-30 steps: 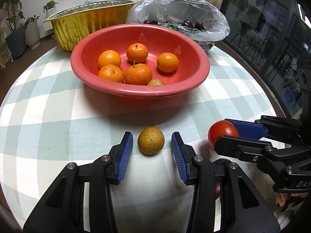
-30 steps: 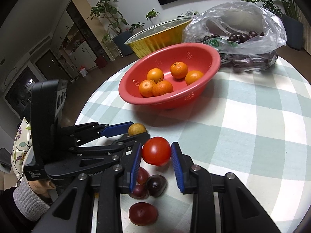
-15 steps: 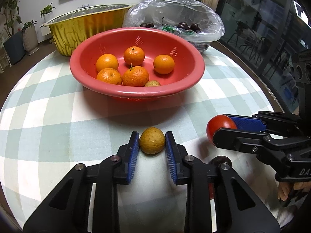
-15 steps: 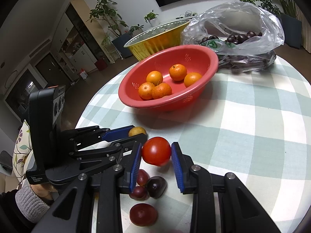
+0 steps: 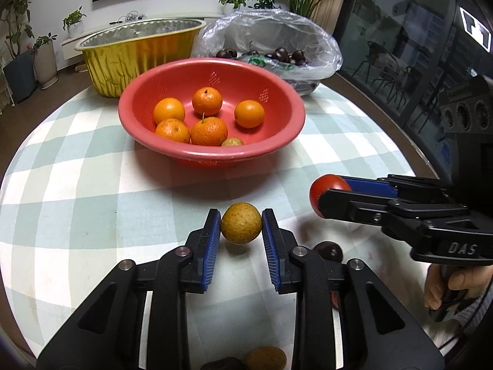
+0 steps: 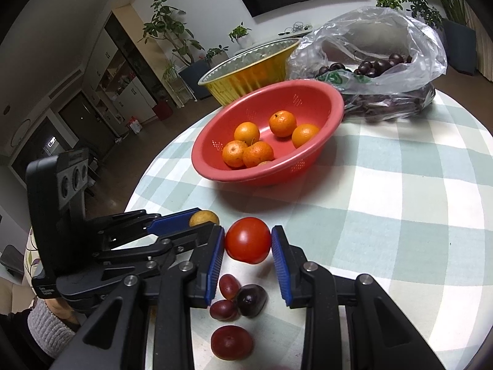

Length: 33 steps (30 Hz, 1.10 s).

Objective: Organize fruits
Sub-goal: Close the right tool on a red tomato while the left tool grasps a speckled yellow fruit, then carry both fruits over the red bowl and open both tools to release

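Observation:
My left gripper (image 5: 241, 227) is shut on a small yellow-brown round fruit (image 5: 241, 227) and holds it just above the checked tablecloth; it also shows in the right wrist view (image 6: 203, 217). My right gripper (image 6: 248, 240) is shut on a red tomato (image 6: 248, 240), lifted off the table; the tomato shows in the left wrist view (image 5: 329, 189) to the right. A red colander bowl (image 5: 212, 155) ahead holds several oranges (image 5: 209, 130) and one small yellow-brown fruit (image 5: 232, 142).
A gold foil tub (image 5: 138, 52) and a clear plastic bag of dark cherries (image 5: 277, 52) stand behind the bowl. Dark red grapes or plums (image 6: 237, 300) lie on the cloth under my right gripper. More small fruits (image 5: 265, 358) lie under my left gripper.
My left gripper closed on the yellow-brown fruit and lifted it off the cloth. My right gripper kept hold of the tomato and rose slightly.

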### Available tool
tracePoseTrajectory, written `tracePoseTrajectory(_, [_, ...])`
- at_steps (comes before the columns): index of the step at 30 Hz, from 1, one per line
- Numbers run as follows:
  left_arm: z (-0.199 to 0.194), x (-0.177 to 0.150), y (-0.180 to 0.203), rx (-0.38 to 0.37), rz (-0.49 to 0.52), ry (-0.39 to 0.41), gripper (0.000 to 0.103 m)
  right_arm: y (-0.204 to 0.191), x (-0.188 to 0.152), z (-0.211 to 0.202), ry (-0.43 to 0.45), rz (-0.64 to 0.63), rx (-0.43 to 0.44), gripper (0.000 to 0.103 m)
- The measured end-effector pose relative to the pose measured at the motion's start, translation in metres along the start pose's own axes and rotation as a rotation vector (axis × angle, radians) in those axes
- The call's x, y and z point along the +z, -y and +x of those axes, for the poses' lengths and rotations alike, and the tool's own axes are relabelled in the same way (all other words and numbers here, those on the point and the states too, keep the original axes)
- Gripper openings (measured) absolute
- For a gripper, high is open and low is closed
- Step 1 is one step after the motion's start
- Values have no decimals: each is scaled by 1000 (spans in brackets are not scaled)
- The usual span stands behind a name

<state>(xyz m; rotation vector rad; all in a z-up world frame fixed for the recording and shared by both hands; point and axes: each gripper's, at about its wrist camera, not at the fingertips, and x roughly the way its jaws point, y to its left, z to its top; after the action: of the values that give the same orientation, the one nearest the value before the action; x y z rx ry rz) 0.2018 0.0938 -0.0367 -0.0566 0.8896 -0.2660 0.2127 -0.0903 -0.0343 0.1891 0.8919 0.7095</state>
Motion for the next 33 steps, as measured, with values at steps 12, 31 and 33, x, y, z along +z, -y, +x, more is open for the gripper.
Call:
tracePoseTrajectory(12, [-23, 14, -1, -40, -33, 44, 26, 3, 4, -6, 25, 23, 25, 34])
tracePoseTrajectory(31, [-31, 38, 3, -58, -40, 82, 26, 6, 21, -15, 75, 45, 48, 34])
tracePoseTrajectory(33, [-30, 39, 3, -59, -40, 82, 26, 6, 24, -16, 83, 46, 48, 34])
